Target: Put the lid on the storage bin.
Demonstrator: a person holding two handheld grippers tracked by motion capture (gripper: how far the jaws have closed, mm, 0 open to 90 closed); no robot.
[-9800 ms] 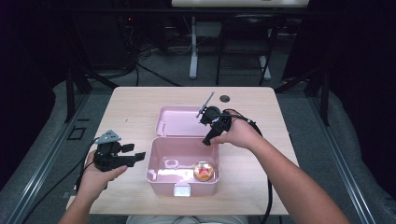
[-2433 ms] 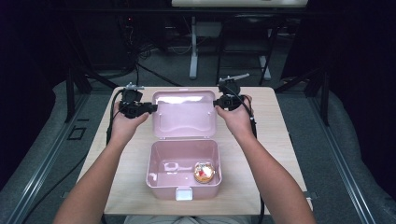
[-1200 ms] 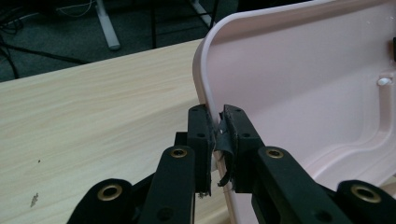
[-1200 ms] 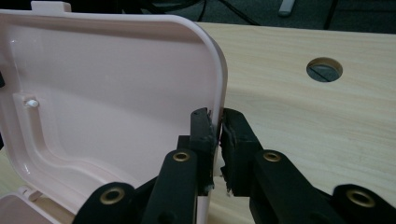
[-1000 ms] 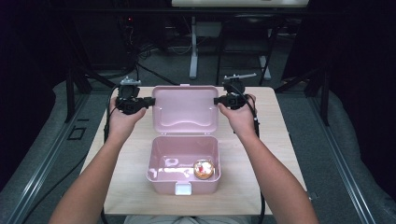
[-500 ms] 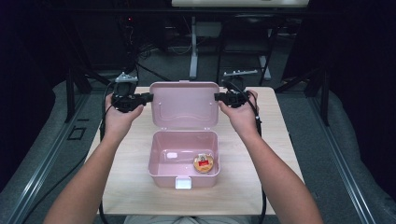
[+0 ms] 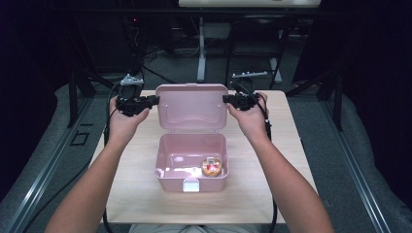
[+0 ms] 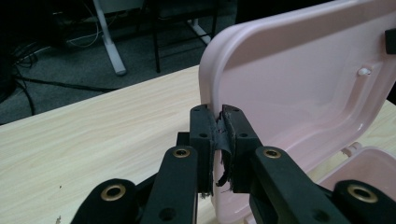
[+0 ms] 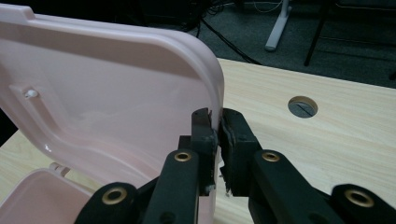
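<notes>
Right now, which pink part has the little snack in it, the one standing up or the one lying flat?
The flat one: the box bottom holds the round snack in its near right corner. The upright lid holds nothing; each hand-held gripper pinches one side edge.

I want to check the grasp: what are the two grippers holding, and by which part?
Both hold the pink lid of the box: left gripper on one side edge, right gripper on the opposite side edge.

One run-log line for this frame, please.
left gripper: shut on lid left edge | right gripper: shut on lid right edge | lid: raised | box: holds round snack
</notes>
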